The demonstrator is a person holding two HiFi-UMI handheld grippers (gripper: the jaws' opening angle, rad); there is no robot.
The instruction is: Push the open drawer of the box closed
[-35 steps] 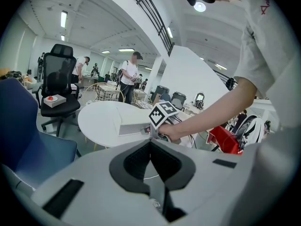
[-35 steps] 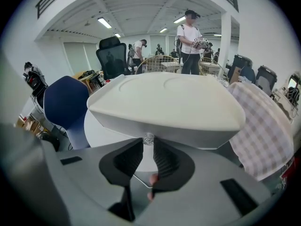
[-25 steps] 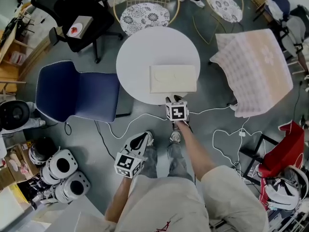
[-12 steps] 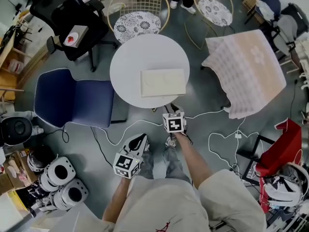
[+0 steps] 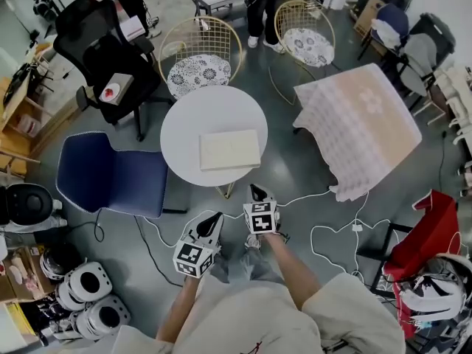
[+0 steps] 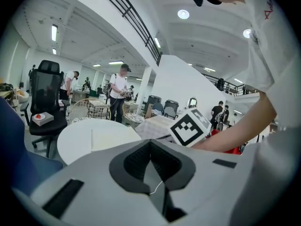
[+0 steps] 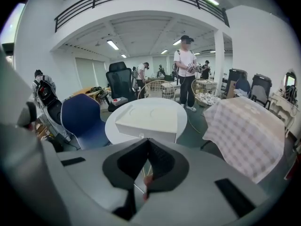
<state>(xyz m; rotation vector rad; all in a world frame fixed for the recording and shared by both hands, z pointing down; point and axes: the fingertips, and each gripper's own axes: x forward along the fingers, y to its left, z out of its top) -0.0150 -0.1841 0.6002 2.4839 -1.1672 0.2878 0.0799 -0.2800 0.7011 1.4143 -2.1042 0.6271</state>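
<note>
A flat cream box [image 5: 230,150] lies on the round white table [image 5: 188,124]. In the right gripper view the box [image 7: 148,119] shows a flush front face with a small knob, with no drawer standing out. My right gripper [image 5: 254,192] is shut and empty, off the table's near edge and apart from the box. My left gripper [image 5: 216,217] hangs lower and to the left over the floor, its jaws together with nothing in them. The left gripper view has the table [image 6: 75,140] ahead at the left and the right gripper's marker cube [image 6: 190,126] close by.
A blue chair [image 5: 110,172] stands left of the table and a black office chair [image 5: 110,57] behind it. Two wire chairs [image 5: 199,57] stand at the back. A checked cloth [image 5: 361,124] covers a table at the right. Cables [image 5: 324,234] run over the floor. People stand at the far side.
The right gripper was at the box's front edge; it is now back off the table. The person has stepped back, so table and box sit farther away.
</note>
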